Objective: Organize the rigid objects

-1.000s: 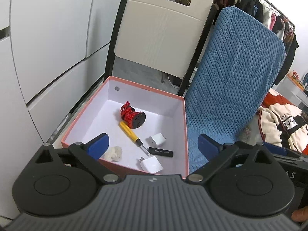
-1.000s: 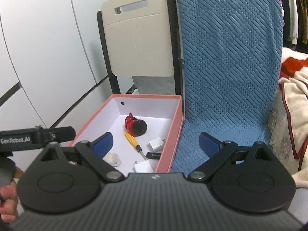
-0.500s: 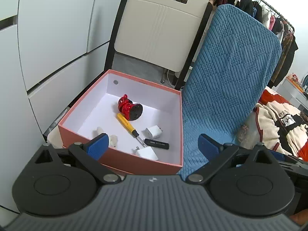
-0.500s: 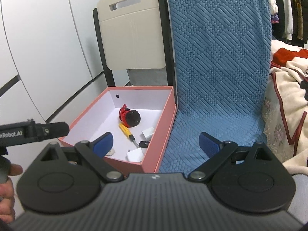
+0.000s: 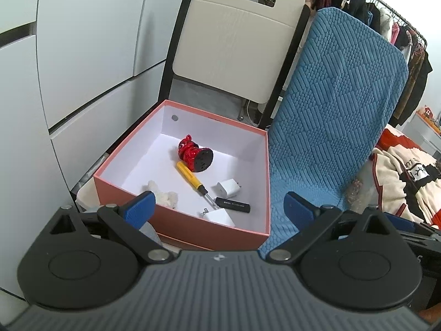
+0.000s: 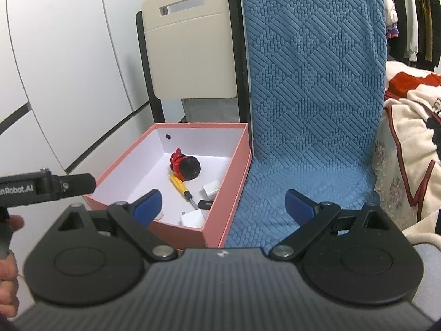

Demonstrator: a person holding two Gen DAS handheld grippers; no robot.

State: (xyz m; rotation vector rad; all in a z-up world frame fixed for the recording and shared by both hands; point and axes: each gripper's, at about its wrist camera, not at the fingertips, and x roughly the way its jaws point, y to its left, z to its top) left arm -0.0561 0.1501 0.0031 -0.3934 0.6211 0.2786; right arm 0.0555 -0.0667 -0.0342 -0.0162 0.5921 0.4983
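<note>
A pink box [image 5: 264, 165] with a white inside sits on a chair seat; it also shows in the right wrist view [image 6: 234, 165]. It holds a red and black figure [image 5: 195, 155], a yellow screwdriver [image 5: 190, 176], two white chargers [image 5: 228, 188] [image 5: 219, 217], a black stick [image 5: 233, 204] and a white fluffy piece [image 5: 162, 196]. My left gripper [image 5: 217, 211] is open and empty, above the box's near edge. My right gripper [image 6: 223, 205] is open and empty, near the box's right front corner.
A beige chair back [image 5: 234, 47] rises behind the box. A blue textured cushion [image 5: 330, 127] covers the chair to the right. A white cabinet wall [image 5: 69, 55] stands on the left. Clothes [image 5: 408, 171] lie at the right, and a rack hangs at the back.
Both grippers have pulled back and up from the box, so the whole box and more of the chairs show. Both stay open; the things in the box have not moved.
</note>
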